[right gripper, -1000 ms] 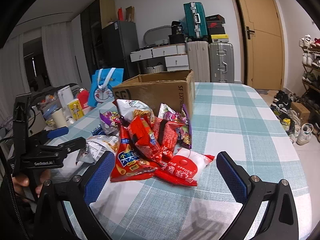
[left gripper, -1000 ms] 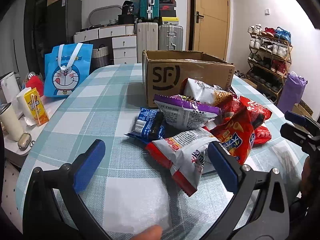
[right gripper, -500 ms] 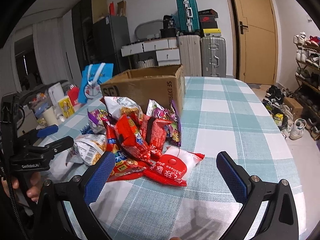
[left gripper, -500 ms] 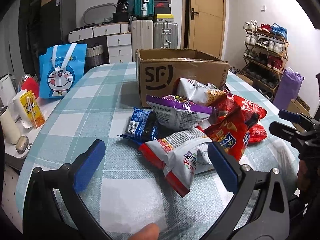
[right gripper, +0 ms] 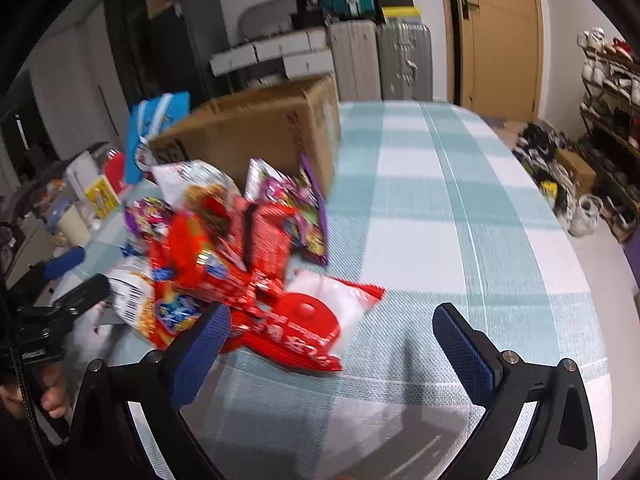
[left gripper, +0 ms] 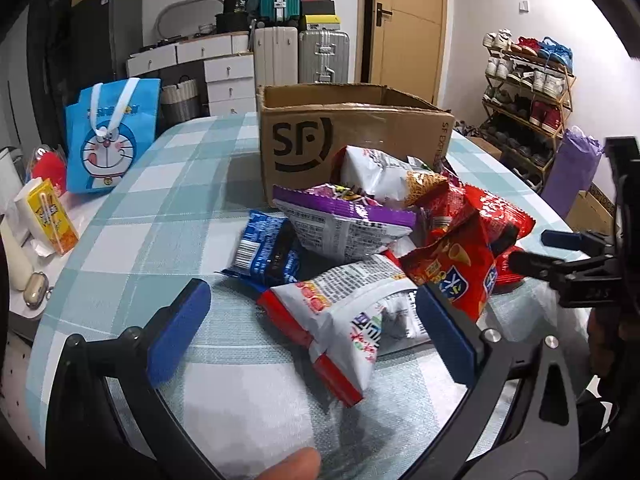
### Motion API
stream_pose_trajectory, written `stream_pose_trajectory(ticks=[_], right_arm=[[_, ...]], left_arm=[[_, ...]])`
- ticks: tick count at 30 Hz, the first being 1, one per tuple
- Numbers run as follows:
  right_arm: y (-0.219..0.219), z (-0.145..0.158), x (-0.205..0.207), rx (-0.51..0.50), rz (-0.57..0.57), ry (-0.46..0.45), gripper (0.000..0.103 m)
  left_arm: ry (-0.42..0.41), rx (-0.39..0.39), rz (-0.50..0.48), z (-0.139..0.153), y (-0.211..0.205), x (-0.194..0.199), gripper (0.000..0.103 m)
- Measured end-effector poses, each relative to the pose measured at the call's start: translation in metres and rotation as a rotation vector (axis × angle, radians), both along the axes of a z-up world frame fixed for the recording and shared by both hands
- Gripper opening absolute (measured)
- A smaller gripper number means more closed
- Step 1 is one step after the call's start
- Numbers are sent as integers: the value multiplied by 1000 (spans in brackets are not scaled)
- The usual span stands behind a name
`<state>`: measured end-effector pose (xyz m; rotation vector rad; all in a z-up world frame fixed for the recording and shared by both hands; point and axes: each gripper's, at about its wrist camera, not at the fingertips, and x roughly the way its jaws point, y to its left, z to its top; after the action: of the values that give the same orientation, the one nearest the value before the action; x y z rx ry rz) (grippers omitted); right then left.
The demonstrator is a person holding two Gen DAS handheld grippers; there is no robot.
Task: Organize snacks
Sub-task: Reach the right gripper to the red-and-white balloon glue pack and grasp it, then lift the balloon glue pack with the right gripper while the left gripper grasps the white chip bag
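Note:
A pile of snack bags lies on the checked table in front of an open SF cardboard box (left gripper: 352,140). In the left wrist view the nearest is a white-and-red bag (left gripper: 344,320), with a blue packet (left gripper: 268,248), a purple bag (left gripper: 344,220) and red bags (left gripper: 460,256) behind. My left gripper (left gripper: 312,320) is open, its jaws either side of the white-and-red bag. My right gripper (right gripper: 332,332) is open just above a red-and-white bag (right gripper: 316,320). The box also shows in the right wrist view (right gripper: 260,140).
A blue Doraemon tote (left gripper: 112,136) stands at the table's left edge, with a yellow carton (left gripper: 50,216) and cups on a side shelf. Suitcases, drawers and a shoe rack (left gripper: 528,92) stand beyond. The checked table (right gripper: 460,208) stretches right of the pile.
Both grippers have moved closer to the snack pile. The right wrist view has swung left and down and is motion-blurred. Both stay open.

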<state>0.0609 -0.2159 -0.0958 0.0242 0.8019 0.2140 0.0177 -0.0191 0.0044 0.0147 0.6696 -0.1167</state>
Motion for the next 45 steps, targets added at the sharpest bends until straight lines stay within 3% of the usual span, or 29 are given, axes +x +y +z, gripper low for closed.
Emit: stream_pose_trajectory(ticks=[10,13,15,20,23,28,31,33,38,41,45], right_arm=[[1,-17,19,-18,-12,90,99],[-1,-17,20,-13,-13,93,93],[-4,-18,20,2,-5,94,83],[-6,-18,21,20,3,99,76],[-5,-17,23,20,7,97,71],[-1,-16,21,-10,17,94,61],[-3,-16,19,-21,11,88,48],[-6,-16,18,-15,9,88,32],[-12,-17,15,-13,7,77,24],[-14,-17,13,-10,6,73,23],[-16,-14,9,0,9,55,16]], left_arm=[[41,27,-14,-5,-8,13,102],[39,30,-29,-5,-9,12,102],[38,31,-37,-5,-9,11,102],[47,15,-58,-3,-9,10,101],[73,4,-76,-6,-11,14,92],[118,-15,-101,-11,-19,24,87],[122,21,-96,-15,-27,30,86],[128,32,-92,-17,-30,33,85],[118,77,-100,-19,-39,34,75],[102,63,-117,-16,-38,27,60],[89,55,-126,-12,-33,21,53]])
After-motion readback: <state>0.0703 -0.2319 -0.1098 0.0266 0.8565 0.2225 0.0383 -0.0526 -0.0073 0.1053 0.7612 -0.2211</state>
